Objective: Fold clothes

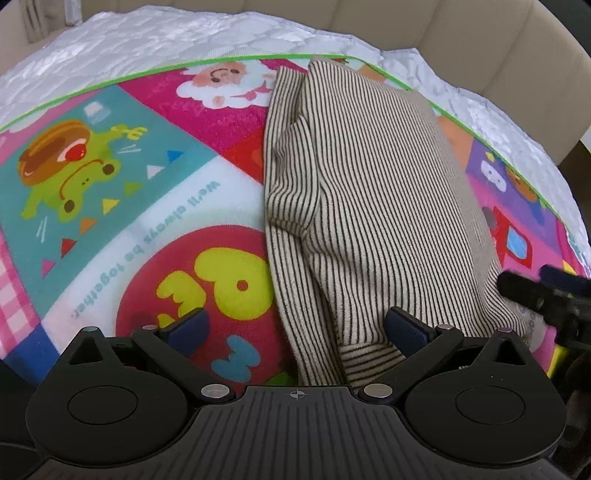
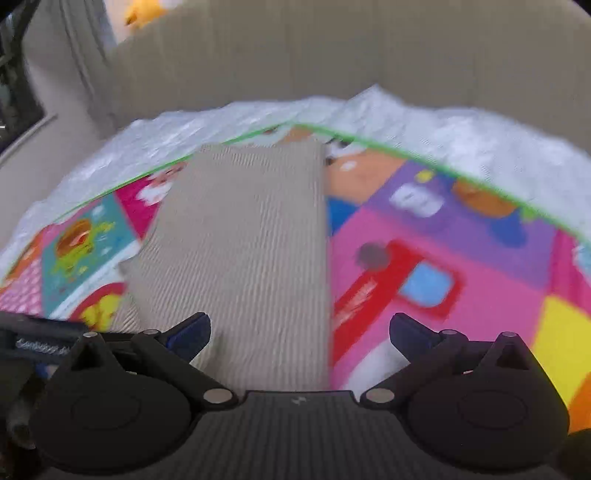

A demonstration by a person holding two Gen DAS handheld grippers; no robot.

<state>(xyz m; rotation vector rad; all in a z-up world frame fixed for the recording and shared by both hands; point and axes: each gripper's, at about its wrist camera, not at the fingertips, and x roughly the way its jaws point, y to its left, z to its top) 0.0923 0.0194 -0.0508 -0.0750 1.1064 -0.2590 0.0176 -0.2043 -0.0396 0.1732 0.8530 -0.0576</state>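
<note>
A beige garment with thin dark stripes lies folded into a long narrow shape on a bright cartoon play mat. My left gripper is open just above the garment's near end, its jaws wide apart and empty. In the right wrist view, which is blurred, the same garment runs away from me. My right gripper is open over the garment's near right edge and holds nothing. The right gripper also shows at the right edge of the left wrist view.
The mat has a green border and lies on a white quilted bed cover. A beige padded headboard rises behind the bed. A yellow plush toy sits at the far left top.
</note>
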